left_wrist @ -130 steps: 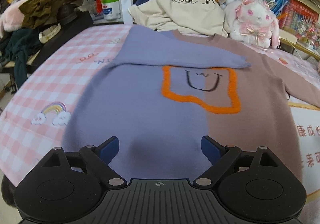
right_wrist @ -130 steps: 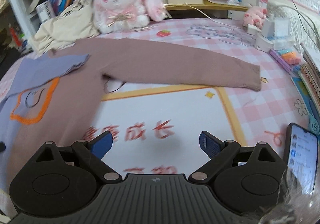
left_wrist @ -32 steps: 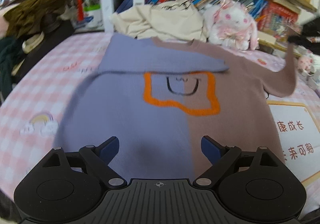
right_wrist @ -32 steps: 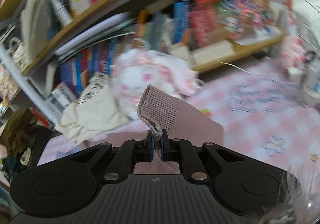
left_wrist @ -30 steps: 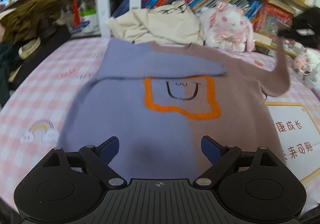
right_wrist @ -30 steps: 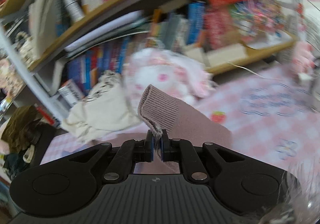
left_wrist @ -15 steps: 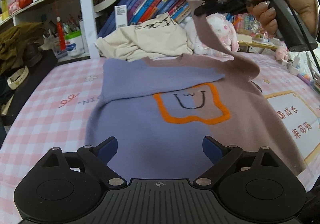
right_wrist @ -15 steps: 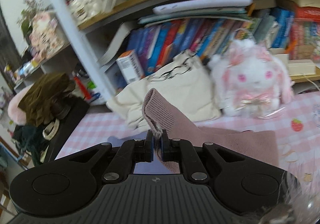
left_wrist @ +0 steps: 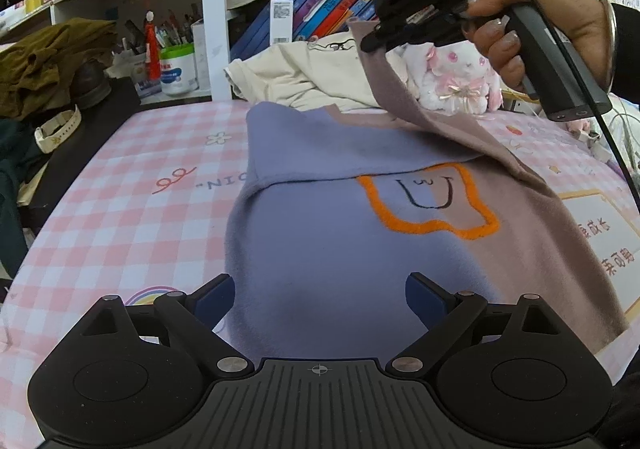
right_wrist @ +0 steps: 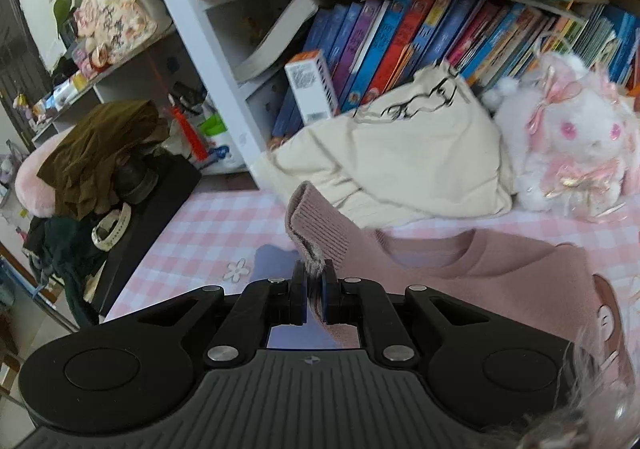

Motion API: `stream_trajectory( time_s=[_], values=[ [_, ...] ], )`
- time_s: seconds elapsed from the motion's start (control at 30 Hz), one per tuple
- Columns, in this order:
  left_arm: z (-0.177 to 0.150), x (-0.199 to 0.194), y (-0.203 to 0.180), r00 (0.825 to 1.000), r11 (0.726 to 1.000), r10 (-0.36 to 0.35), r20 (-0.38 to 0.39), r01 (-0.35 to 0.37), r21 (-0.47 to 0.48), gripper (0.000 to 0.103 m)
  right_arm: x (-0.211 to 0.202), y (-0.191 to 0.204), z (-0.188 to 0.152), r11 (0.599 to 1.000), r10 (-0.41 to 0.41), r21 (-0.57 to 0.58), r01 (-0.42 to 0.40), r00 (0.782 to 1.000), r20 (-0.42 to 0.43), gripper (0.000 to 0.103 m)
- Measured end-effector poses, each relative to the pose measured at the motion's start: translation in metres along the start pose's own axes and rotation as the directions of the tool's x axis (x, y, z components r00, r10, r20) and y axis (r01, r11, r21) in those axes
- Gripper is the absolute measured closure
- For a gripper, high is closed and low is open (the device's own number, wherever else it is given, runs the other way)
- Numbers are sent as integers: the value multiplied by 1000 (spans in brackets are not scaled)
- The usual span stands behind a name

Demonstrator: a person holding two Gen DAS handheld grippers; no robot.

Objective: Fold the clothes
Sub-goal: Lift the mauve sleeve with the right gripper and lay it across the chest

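A sweater (left_wrist: 360, 241), half lavender and half mauve with an orange-outlined face patch, lies flat on the pink checked bed cover (left_wrist: 132, 193). Its lavender sleeve (left_wrist: 340, 153) is folded across the chest. My right gripper (right_wrist: 314, 285) is shut on the ribbed cuff (right_wrist: 316, 229) of the mauve sleeve (left_wrist: 404, 101), held high over the collar; in the left wrist view a hand holds that gripper (left_wrist: 370, 43) above the sweater's top. My left gripper (left_wrist: 320, 297) hovers open over the sweater's hem with nothing between its fingers.
A cream garment (right_wrist: 400, 157) and a white plush rabbit (right_wrist: 572, 145) lie behind the sweater, below a shelf of books (right_wrist: 400, 37). Dark clothes and an olive cloth (left_wrist: 44, 61) are piled at the left. A printed mat (left_wrist: 604, 241) lies to the right.
My right gripper has carried the mauve sleeve from the right side up and leftward over the sweater's collar. My left gripper drifted slightly and stays open.
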State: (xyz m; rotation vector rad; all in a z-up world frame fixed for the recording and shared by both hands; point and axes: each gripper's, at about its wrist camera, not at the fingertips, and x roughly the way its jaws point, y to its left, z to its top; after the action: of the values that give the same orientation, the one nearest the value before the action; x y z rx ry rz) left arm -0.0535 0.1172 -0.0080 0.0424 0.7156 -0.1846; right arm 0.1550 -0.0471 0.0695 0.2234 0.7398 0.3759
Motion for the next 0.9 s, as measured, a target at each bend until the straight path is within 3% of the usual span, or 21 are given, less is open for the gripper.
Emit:
stream_trajectory(
  time_s=[0.1, 0.17, 0.2, 0.27, 0.6, 0.9],
  values=[
    [-1, -1, 5, 1000, 1000, 3, -3, -3, -3, 8, 7, 2, -4, 1000, 25, 7, -25, 999, -29, 91],
    [-1, -1, 7, 1000, 1000, 4, -2, -4, -3, 8, 9, 2, -7, 999, 48, 16, -47, 998, -40, 81],
    [-1, -1, 8, 1000, 1000, 3, -1, -3, -2, 8, 7, 2, -8, 998, 53, 23, -52, 998, -38, 69],
    [0, 0, 9, 1000, 1000, -1, 2, 1, 3, 8, 1, 1, -11, 997, 63, 34, -62, 997, -32, 62],
    [6, 10, 6, 999, 998, -45, -10, 45, 32, 8, -41, -26, -56, 997, -5, 82, 11, 997, -73, 59],
    [10, 20, 2, 993, 994, -108, -39, 109, 3, 8, -101, -66, -124, 978, -193, 56, 199, 976, -99, 52]
  ],
)
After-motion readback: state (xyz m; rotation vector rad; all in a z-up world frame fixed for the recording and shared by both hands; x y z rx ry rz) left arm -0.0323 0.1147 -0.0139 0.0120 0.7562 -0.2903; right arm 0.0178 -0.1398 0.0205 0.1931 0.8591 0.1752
